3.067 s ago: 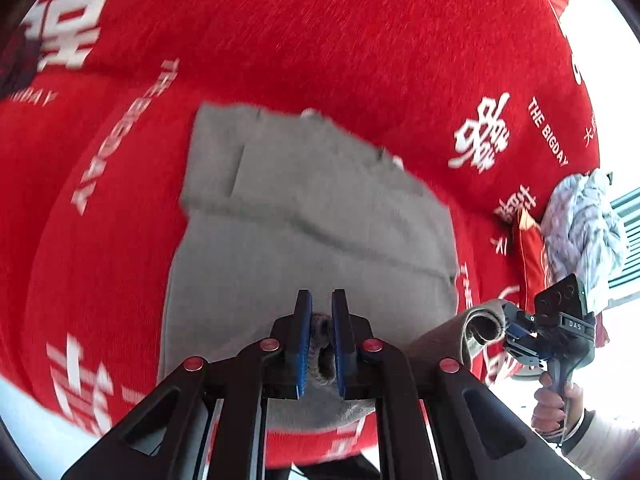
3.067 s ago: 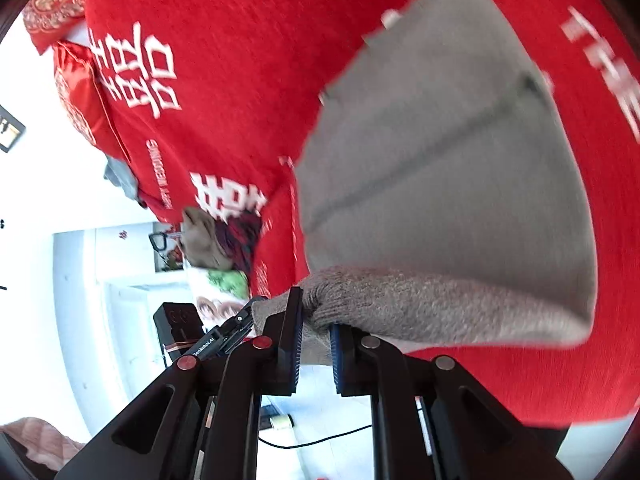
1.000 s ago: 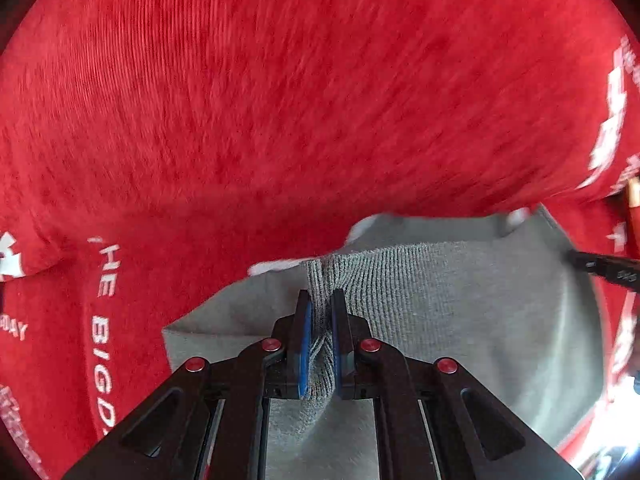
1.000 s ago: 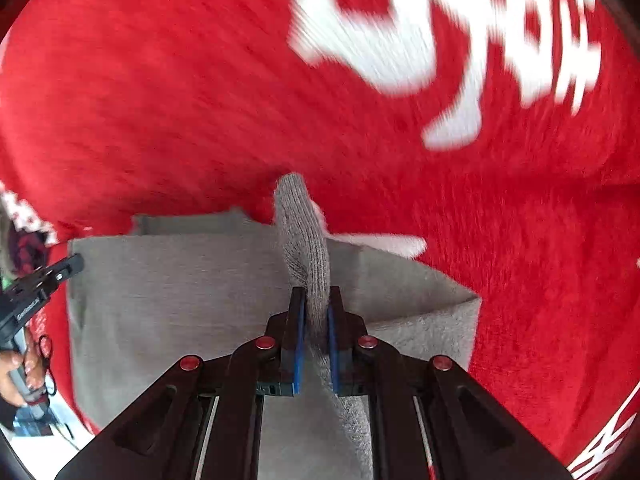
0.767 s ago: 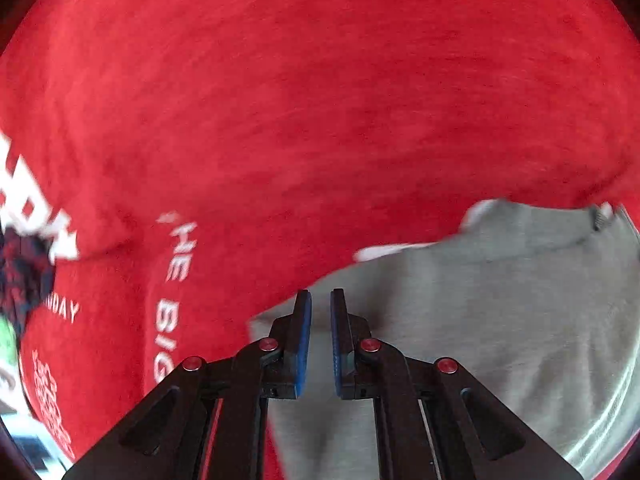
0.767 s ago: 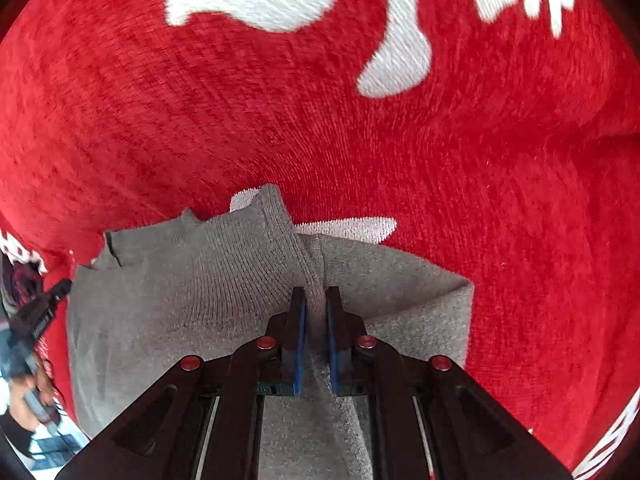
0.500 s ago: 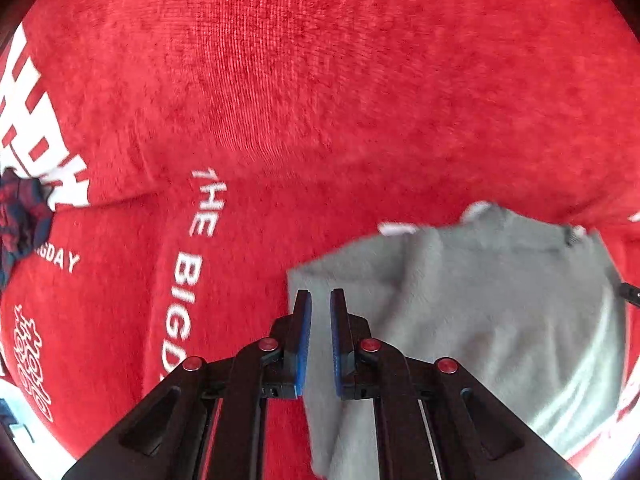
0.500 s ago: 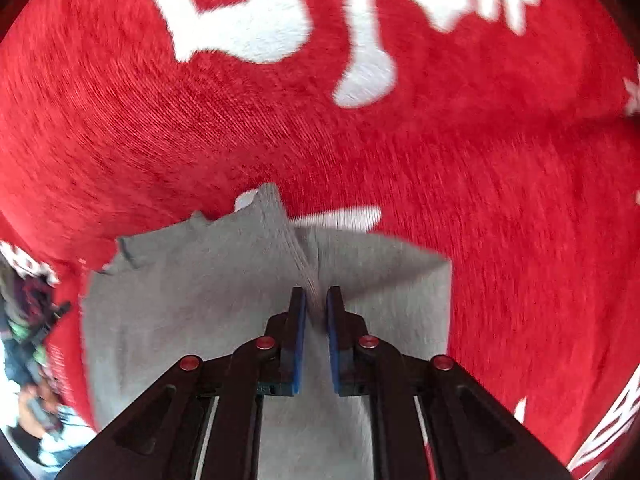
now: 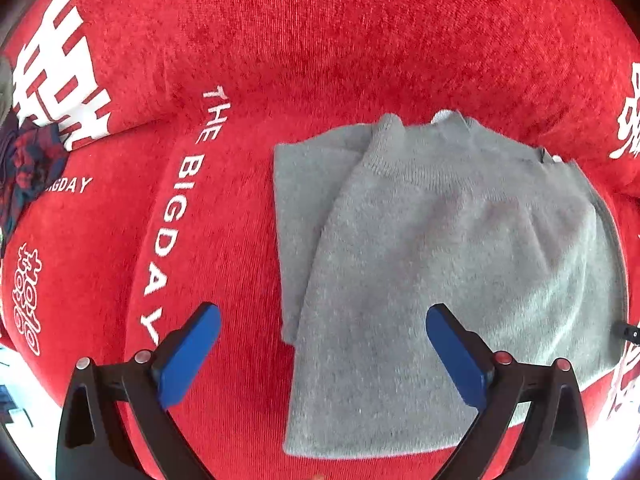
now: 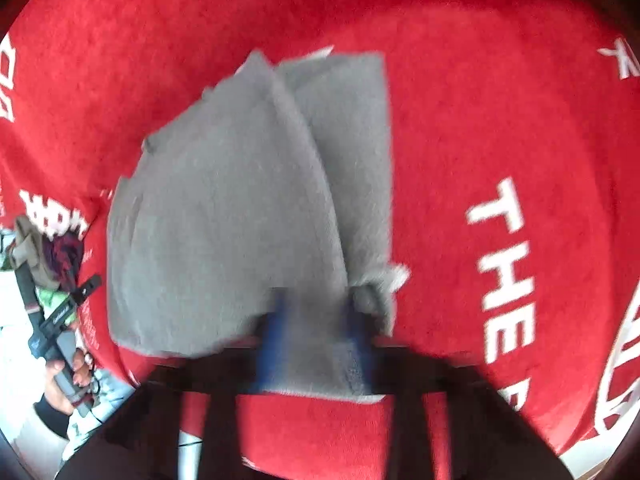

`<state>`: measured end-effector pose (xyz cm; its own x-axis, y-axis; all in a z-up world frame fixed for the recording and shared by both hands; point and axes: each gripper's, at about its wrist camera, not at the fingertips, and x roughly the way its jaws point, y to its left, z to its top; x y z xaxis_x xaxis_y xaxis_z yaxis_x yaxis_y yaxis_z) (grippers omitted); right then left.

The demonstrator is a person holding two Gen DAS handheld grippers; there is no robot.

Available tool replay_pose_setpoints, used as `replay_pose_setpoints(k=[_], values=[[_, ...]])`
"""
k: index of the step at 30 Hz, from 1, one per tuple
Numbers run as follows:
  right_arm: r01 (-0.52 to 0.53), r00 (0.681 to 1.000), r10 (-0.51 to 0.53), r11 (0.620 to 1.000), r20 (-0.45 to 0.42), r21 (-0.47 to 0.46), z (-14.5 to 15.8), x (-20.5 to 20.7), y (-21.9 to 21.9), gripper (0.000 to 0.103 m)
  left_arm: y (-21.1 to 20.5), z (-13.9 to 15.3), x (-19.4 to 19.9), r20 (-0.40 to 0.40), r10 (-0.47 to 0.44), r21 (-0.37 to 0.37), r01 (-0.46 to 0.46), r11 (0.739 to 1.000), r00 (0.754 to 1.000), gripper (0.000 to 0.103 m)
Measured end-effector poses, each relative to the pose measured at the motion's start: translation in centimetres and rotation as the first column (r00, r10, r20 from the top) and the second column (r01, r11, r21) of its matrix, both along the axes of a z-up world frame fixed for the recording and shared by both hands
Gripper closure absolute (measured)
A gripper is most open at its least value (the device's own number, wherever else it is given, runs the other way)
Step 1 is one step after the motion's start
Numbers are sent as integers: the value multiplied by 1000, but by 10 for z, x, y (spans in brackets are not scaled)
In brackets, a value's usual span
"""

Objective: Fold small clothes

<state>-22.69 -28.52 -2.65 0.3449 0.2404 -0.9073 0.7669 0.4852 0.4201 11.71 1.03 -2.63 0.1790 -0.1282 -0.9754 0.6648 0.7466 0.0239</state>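
One grey sweater (image 9: 440, 240) on one red blanket (image 9: 320, 40); two grippers.

Folded sweater (image 9: 440, 248) lies on the blanket (image 9: 320, 40), w/ neck end at far side. Heap of clothes (image 9: 28, 164) sits far left, well apart from it. Printed lettering (image 9: 176, 216) runs just left of sweater.
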Motion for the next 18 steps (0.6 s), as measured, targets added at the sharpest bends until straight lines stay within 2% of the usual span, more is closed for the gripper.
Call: replay_pose_setpoints(k=[3, 5, 8, 10, 13, 14, 15, 16, 18], values=[[-46, 998, 48, 998, 46, -31, 18, 1, 8, 98, 4, 6, 0, -11, -1, -15, 1, 1000, 1000, 0], [-53, 998, 55, 998, 41, -46, 28, -10, 12, 98, 9, 5, 5, -38, 18, -24, -19, 1000, 999, 0], [-19, 999, 18, 999, -32, -30, 9, -35, 11, 98, 14, -10, 7, -64, 28, 16, -27, 1000, 998, 0], [34, 998, -32, 998, -44, 44, -11, -51, 8, 98, 15, -18, 1, -31, 11, 58, -9, 998, 999, 0], [101, 994, -99, 993, -34, 55, -14, -60, 5, 96, 15, -20, -9, 8, -30, 96, 29, 995, 1000, 0], [113, 992, -111, 993, -62, 32, -11, -60, 4, 86, 15, -17, -11, 11, -32, 81, 31, 996, 999, 0], [120, 989, -119, 993, -86, 9, -8, -60, 4, 71, 15, -12, -12, 19, -32, 62, 30, 998, 999, 0], [128, 985, -131, 991, -111, -30, -2, -61, 2, 67, 13, -6, -11, 27, -31, 44, 30, 999, 999, 0], [131, 983, -144, 984, -109, -120, 16, -56, 2, 66, 5, 3, -7, 27, -31, 5, 31, 999, 999, 0]])
